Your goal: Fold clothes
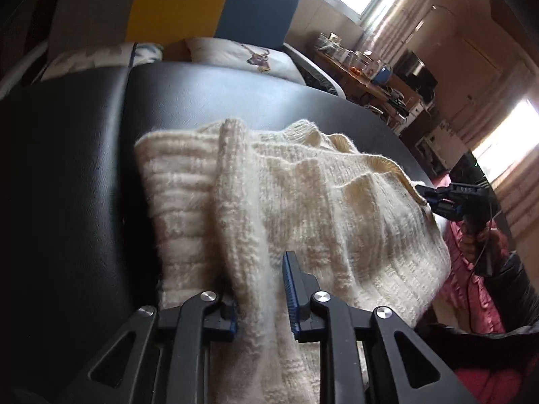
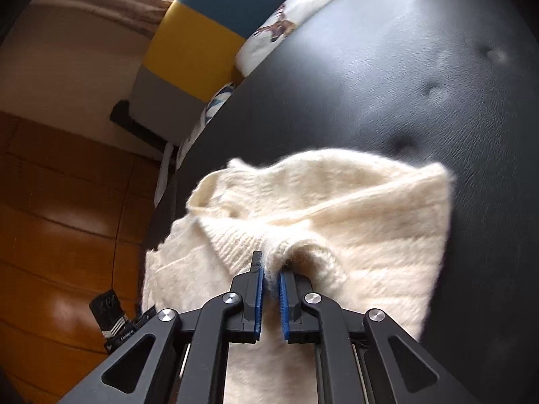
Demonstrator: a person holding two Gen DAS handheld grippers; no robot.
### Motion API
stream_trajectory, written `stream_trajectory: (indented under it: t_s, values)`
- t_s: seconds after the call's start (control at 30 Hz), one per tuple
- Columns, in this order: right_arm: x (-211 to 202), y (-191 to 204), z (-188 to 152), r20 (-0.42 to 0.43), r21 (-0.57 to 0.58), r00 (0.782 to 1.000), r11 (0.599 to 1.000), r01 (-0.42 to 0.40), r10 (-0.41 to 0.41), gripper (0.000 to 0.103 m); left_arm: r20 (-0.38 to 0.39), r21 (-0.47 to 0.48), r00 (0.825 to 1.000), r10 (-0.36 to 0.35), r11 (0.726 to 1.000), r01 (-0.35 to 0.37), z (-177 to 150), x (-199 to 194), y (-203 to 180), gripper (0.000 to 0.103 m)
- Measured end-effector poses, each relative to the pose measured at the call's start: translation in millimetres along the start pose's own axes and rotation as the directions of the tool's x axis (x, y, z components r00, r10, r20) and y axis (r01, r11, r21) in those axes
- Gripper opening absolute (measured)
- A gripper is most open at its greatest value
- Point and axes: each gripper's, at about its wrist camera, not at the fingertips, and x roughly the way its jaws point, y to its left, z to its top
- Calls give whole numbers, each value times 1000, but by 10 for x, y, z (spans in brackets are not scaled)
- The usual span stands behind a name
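Observation:
A cream knitted sweater (image 1: 303, 202) lies bunched on a black padded surface (image 1: 84, 168). In the left wrist view, a thick raised fold of it fills the gap between the jaws of my left gripper (image 1: 259, 279), which stand partly apart and press on it; cloth drapes over the left finger. My right gripper (image 2: 271, 266) is shut on a pinched ridge of the sweater (image 2: 337, 208) near its ribbed edge. From the left wrist view, the right gripper (image 1: 425, 196) bites the sweater's far right edge, with a person's hand (image 1: 471, 242) holding its handle.
The black surface (image 2: 370, 84) drops off at its left edge to a wooden floor (image 2: 60, 219), where a dark object (image 2: 107, 313) lies. A yellow, blue and grey headboard (image 1: 182, 0) and pillows (image 1: 242, 55) stand behind. Pink fabric (image 1: 471, 289) and a cluttered desk (image 1: 367, 70) are at the right.

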Motion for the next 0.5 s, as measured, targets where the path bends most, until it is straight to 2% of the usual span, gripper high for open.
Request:
stream_trajectory:
  t_s: [0.1,0.13,0.27,0.4,0.5]
  values:
    - [10,86,0,3,-10,1000,1000,7,-7,9,14,12,1000,-6,1000,6,90,10,-32,18]
    - [15,107,8,4,-10,1000,1000,9,-9,9,33,13,999,-8,1000,7,94,-42,-46,6]
    - [-117,234,-59,17,-41,1000,999,19,-19,9,109,18,994,-14,1000,12,107,-250,-102,6]
    - [-440,481,-138,63,-104,998,995,-2,8,9,227,35,973,-38,999,30,58,-682,-148,6]
    - [-592,659,-25,119,-131,992,991,-27,42,9,289,12,956,-48,999,47,150,-854,-103,6]
